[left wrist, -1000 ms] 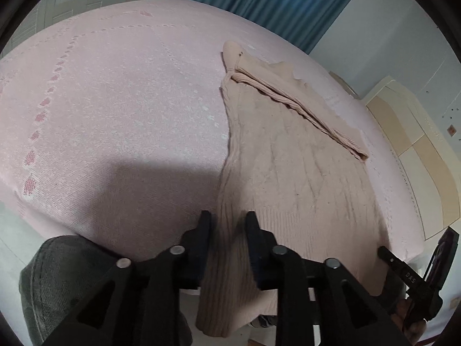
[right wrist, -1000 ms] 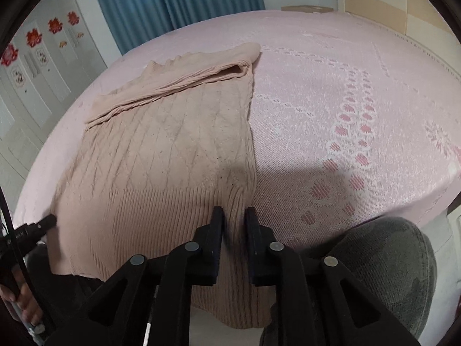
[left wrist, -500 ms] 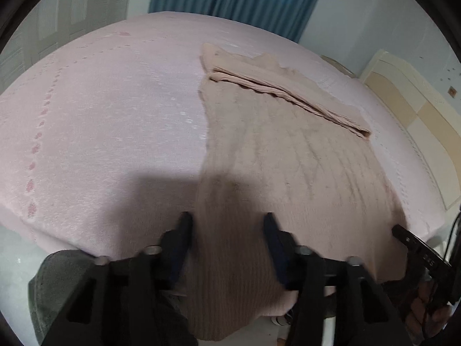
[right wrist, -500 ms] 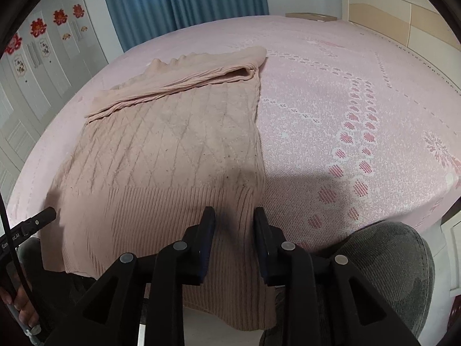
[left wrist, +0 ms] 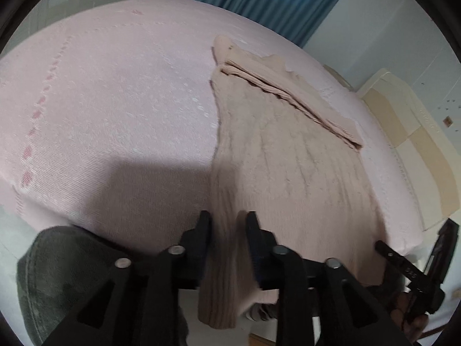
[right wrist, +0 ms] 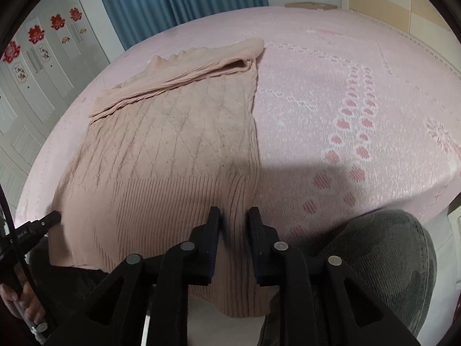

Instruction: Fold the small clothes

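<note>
Bedroom: pink patterned bedspread [left wrist: 121,109] across a wide bed, blue curtains [left wrist: 259,3] behind, cream headboard [left wrist: 415,144] at the far right of the left wrist view, white wardrobe doors with red flower decals [right wrist: 36,33] in the right wrist view.

Garment: beige knit sweater [right wrist: 173,144] spread flat near the bed's front edge, sleeves folded across the top, ribbed hem [right wrist: 161,219] hanging over the edge toward the camera.

Left gripper [left wrist: 227,225]: at the left hem corner, fingers [left wrist: 203,230] narrowed to a small gap with the ribbed corner bunched between; pinching the cloth, by the look of it.

Right gripper [right wrist: 233,219]: at the right hem corner, fingers [right wrist: 213,225] either side of a ridge of ribbing, gap small; firm contact cannot be told for certain.

Step in hand: taking hold of both bottom corners, judged as the opening of the bottom-to-top fold.

Next move: calls for lifting both corners together, level and taut, then carrying the hem up and over toward the folded sleeves, laying it square so side edges line up.

Change since 0.5 s ago: left jaws drawn in from a wide spread to a near-closed pinch over the corner; right jaws at about the same narrow gap, set slightly deeper onto the ribbing; sweater itself unshifted on the bed.
</note>
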Demonstrator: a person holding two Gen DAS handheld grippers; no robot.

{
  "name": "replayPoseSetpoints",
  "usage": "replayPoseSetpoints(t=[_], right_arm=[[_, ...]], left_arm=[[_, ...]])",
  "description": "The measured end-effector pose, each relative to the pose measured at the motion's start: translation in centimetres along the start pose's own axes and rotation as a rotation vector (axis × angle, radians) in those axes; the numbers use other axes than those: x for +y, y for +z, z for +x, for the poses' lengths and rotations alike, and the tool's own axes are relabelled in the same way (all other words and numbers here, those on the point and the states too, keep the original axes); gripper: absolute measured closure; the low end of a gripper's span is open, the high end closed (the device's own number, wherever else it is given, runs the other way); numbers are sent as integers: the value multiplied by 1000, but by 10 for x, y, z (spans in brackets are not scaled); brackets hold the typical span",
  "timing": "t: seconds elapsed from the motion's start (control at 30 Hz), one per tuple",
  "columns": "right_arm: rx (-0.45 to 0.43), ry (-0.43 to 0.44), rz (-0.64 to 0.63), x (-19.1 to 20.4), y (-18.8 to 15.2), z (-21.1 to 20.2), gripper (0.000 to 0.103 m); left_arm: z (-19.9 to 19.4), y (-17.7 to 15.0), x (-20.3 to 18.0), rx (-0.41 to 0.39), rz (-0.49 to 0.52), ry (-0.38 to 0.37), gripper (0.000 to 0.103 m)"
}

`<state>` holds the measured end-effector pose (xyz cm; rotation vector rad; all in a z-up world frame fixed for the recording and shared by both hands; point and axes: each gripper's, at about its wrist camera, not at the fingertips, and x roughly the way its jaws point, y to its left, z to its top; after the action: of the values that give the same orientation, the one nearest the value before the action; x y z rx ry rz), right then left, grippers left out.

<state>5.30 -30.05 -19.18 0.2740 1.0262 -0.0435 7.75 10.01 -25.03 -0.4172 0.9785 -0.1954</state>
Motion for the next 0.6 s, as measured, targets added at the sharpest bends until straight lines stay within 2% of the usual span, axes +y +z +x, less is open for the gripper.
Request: replayPoseSetpoints(t=[0.17, 0.37, 0.6], right_arm=[[5, 36, 13, -2, -1, -1, 76], [-4, 25, -5, 4, 2, 4, 74], [7, 47, 12, 0, 6, 5, 73]], left_arm=[[3, 0, -5, 3, 6, -33, 59], [11, 7, -8, -8, 3, -39, 57], [10, 9, 2, 6, -56, -110, 59]])
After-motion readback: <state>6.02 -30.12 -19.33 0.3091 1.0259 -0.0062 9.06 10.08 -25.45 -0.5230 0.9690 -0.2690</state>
